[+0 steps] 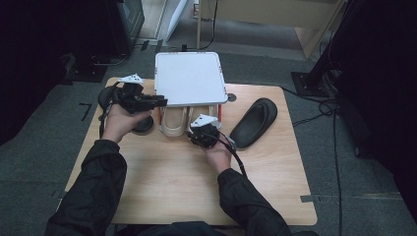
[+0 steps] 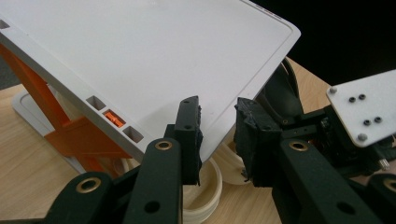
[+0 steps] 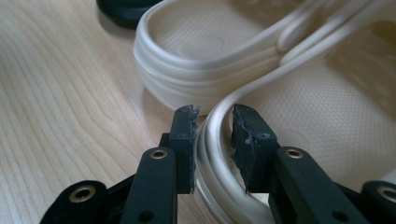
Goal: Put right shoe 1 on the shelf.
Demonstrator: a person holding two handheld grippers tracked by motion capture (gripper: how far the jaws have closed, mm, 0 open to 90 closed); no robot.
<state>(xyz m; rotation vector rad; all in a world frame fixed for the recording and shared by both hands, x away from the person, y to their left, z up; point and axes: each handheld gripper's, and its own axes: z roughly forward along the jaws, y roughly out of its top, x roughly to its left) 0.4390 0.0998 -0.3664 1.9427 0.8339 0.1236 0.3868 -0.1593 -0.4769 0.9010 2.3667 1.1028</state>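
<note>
A white shelf [image 1: 189,78] on orange legs [image 2: 70,135] stands at the table's far middle. Two cream sandals lie under its front edge. My right gripper [image 1: 200,129] sits at the heel of the right cream sandal [image 1: 212,111]. In the right gripper view its jaws [image 3: 212,126] straddle that sandal's heel rim [image 3: 215,140], pads against both sides. The other cream sandal [image 3: 205,46] lies just beyond. My left gripper [image 1: 160,102] points right at the shelf's front left corner. Its jaws [image 2: 217,126] stand apart over the shelf top [image 2: 140,56].
One black sandal [image 1: 253,122] lies on the wooden table [image 1: 172,187] to the right of the shelf. Another black sandal [image 1: 142,125] lies under my left hand, at the table's left side. Dark floor, cables and stands surround the table.
</note>
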